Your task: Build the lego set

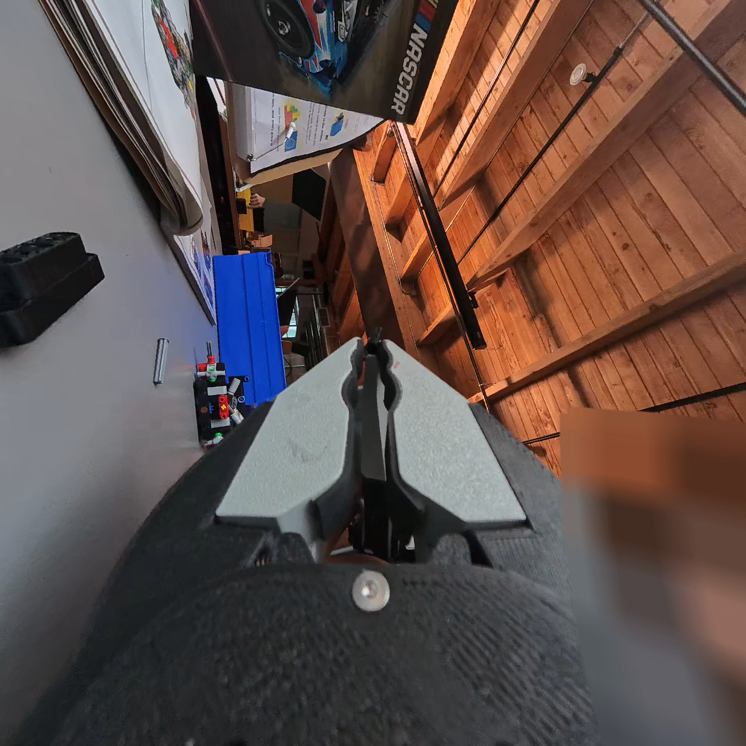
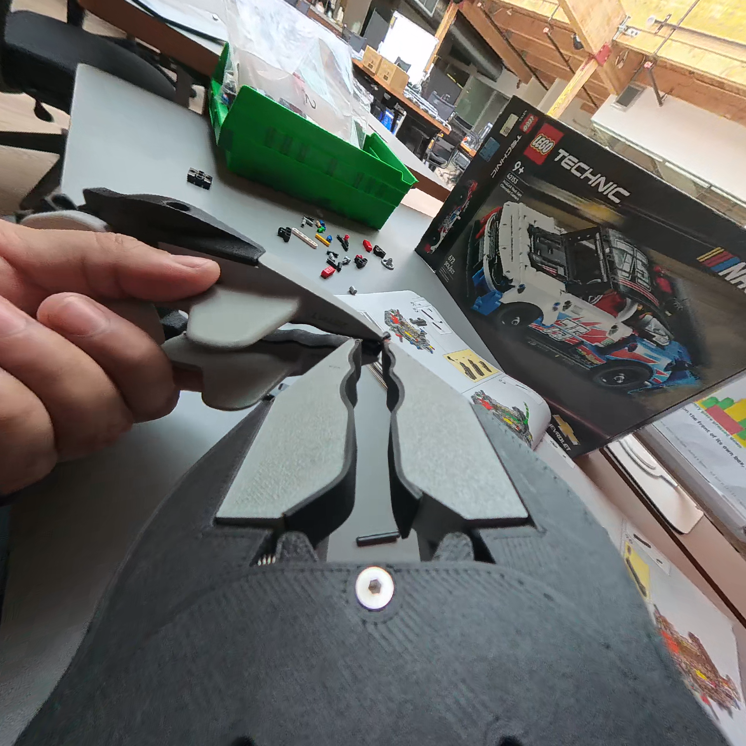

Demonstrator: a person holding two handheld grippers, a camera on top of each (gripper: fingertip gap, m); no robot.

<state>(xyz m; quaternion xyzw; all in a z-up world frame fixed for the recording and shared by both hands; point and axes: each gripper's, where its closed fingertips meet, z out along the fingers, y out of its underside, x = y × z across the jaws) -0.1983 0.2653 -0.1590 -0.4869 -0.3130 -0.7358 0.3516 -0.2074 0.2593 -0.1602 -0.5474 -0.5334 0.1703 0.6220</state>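
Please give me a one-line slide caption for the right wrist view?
Left gripper and right gripper meet tip to tip on a small black piece, above the manual, beside the box.

My left tool [image 1: 373, 347], a black textured body with two grey flat-faced fingers, is rolled onto its side and points out away from the counter. Its fingers are pressed together at the tips, pinching a tiny black piece [image 1: 376, 337] there. My left hand [image 2: 76, 323] wraps its grip, thumb along the top and bare fingers curled beneath. My right tool [image 2: 371, 349], of the same black and grey build, comes in from below so that its tips meet the left tool's tips. Its fingers are nearly together, a narrow gap between them; whether they clamp anything is unclear.
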